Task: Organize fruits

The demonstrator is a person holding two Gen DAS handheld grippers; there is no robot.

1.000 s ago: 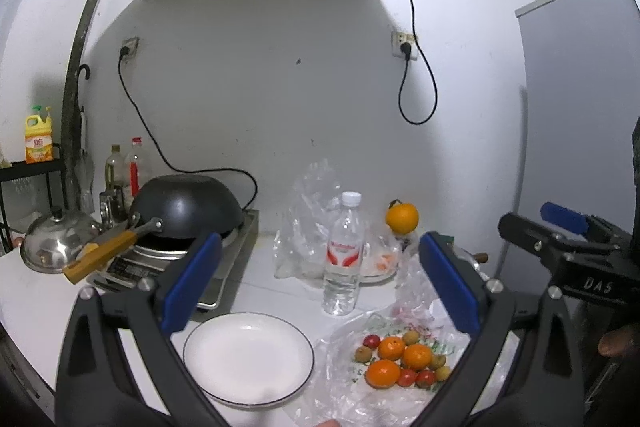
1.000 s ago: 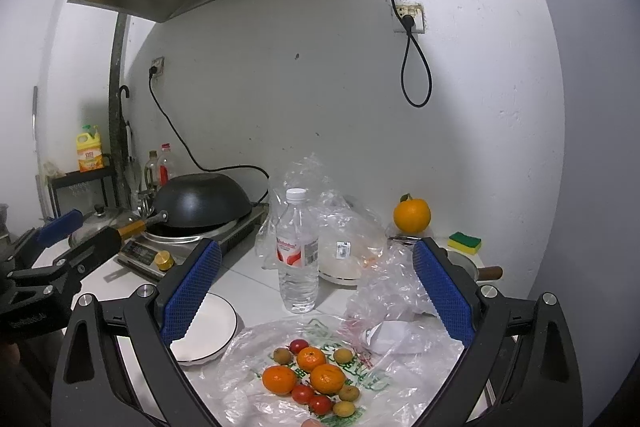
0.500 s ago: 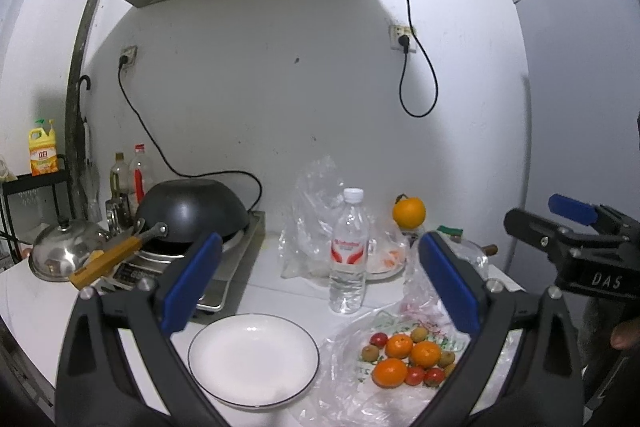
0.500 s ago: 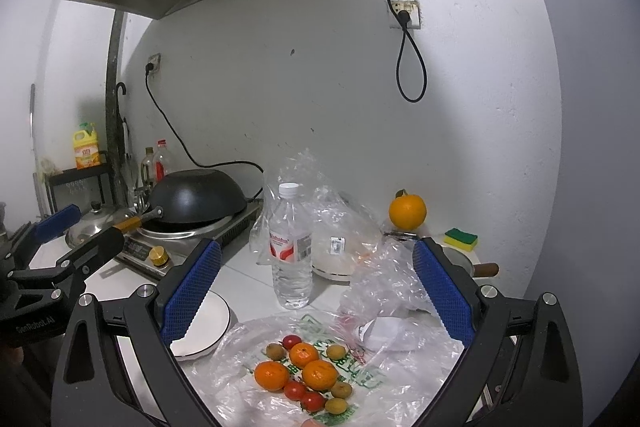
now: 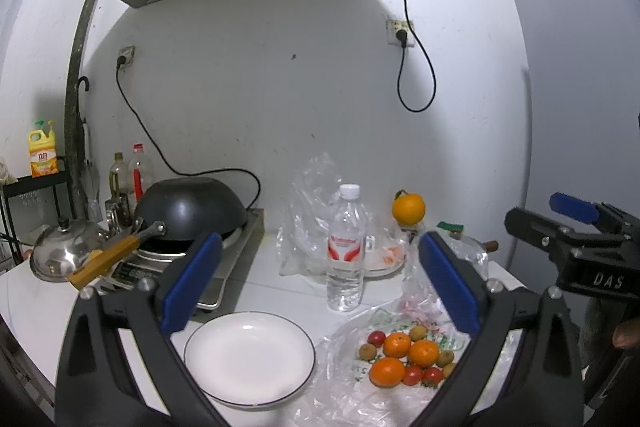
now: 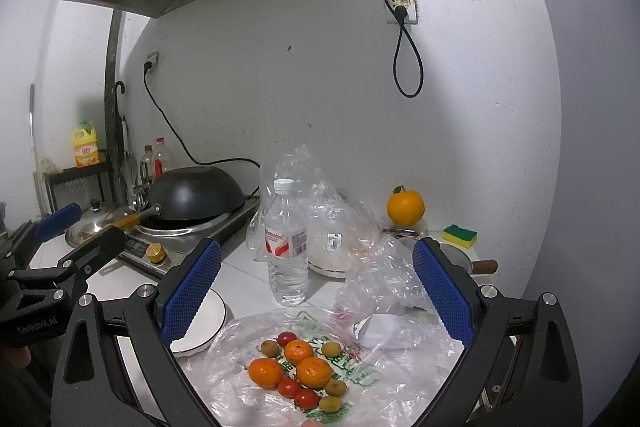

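Fruits (image 6: 298, 373) are lying in a small pile on the plastic bag (image 6: 392, 383), just beside the empty white plate (image 5: 250, 357). Both the left gripper (image 5: 318, 291) and the right gripper (image 6: 316, 295) are hovering above with jaws wide apart, holding nothing. Sorting is only beginning, I think; the next move is needing one gripper to descend on a single tangerine (image 6: 265, 372).

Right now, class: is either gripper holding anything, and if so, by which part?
Nothing is held. The left gripper and right gripper are both open above the counter, fingers empty.
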